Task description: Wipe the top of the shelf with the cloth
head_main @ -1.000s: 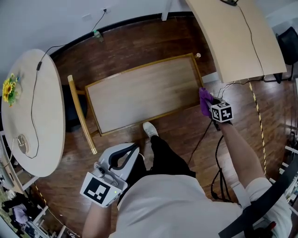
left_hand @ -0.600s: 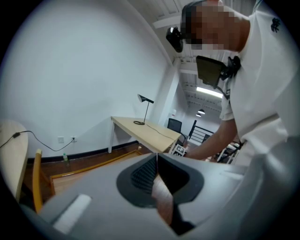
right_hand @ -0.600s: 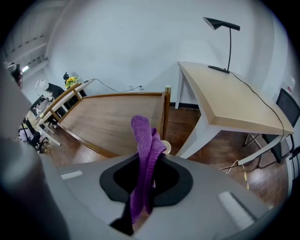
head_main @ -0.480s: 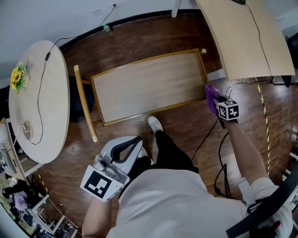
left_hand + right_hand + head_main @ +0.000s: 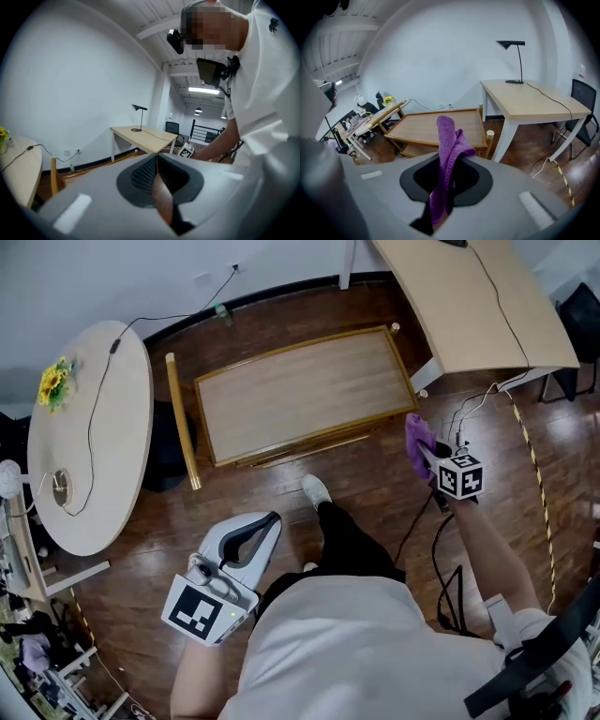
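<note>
The low wooden shelf stands on the floor ahead of me, its light top bare. My right gripper hangs off the shelf's near right corner, a little apart from it, shut on a purple cloth. In the right gripper view the cloth stands up out of the right gripper, with the shelf beyond it. My left gripper is low by my left side, shut and holding nothing. In the left gripper view the left gripper points toward the shelf's edge.
A round pale table with yellow flowers stands left of the shelf. A rectangular desk stands at the upper right and carries a black lamp. Cables trail over the dark wood floor on the right. My foot is near the shelf's front.
The right gripper with the cloth has come off the shelf's right end and is now clear of it. The shelf lies farther up in the head view. The left gripper stays low.
</note>
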Demonstrator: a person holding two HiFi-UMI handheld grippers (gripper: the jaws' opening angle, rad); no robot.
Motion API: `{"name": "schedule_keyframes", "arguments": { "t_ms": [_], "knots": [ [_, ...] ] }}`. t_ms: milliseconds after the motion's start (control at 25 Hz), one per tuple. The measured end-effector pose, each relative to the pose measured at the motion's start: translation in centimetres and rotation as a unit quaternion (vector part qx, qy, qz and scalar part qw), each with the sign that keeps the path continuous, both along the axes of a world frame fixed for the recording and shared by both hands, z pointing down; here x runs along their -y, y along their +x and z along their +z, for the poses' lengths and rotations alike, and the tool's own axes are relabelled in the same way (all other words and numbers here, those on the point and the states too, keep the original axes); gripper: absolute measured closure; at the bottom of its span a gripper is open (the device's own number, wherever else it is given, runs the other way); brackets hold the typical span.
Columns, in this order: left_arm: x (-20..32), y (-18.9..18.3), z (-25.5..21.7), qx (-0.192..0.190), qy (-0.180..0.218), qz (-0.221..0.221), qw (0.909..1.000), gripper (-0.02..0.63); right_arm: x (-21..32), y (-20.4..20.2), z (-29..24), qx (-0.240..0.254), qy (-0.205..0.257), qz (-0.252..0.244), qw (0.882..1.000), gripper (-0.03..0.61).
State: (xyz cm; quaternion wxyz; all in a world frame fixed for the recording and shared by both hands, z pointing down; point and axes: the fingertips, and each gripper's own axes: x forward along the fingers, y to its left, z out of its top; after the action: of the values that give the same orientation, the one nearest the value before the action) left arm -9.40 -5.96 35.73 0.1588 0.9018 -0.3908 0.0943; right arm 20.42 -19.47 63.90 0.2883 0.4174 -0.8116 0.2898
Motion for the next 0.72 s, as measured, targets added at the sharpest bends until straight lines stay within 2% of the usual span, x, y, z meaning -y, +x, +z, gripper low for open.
{"name": "schedule_keyframes", "arguments": {
  "t_ms": [160,280,440,560,720],
  "knots": [
    [-8.3,-0.7,-1.0,-0.052,0.017,-0.001,0.9985,0.588,-9.2,-2.7,-4.6,0.034,0.038,-0.015,0.999,0.528],
    [-15.1,-1.1,-0.6,-0.045,0.023,-0.002,0.9987,0.591,-18.0,-3.2,-8.2,0.065,0.061,-0.006,0.996,0.528],
    [-22.4,-1.3,-1.0,-0.046,0.009,-0.004,0.9989,0.592,-28.7,-4.2,-12.5,0.100,0.068,0.004,0.993,0.528],
    [-26.6,-0.9,-1.9,-0.034,0.017,0.005,0.9993,0.592,-33.2,-5.2,-16.9,0.109,0.098,-0.011,0.989,0.528],
    [-30.3,-0.5,-2.1,-0.026,0.026,-0.002,0.9993,0.592,-36.1,-5.7,-22.0,0.121,0.152,-0.038,0.980,0.528]
  ]
}}
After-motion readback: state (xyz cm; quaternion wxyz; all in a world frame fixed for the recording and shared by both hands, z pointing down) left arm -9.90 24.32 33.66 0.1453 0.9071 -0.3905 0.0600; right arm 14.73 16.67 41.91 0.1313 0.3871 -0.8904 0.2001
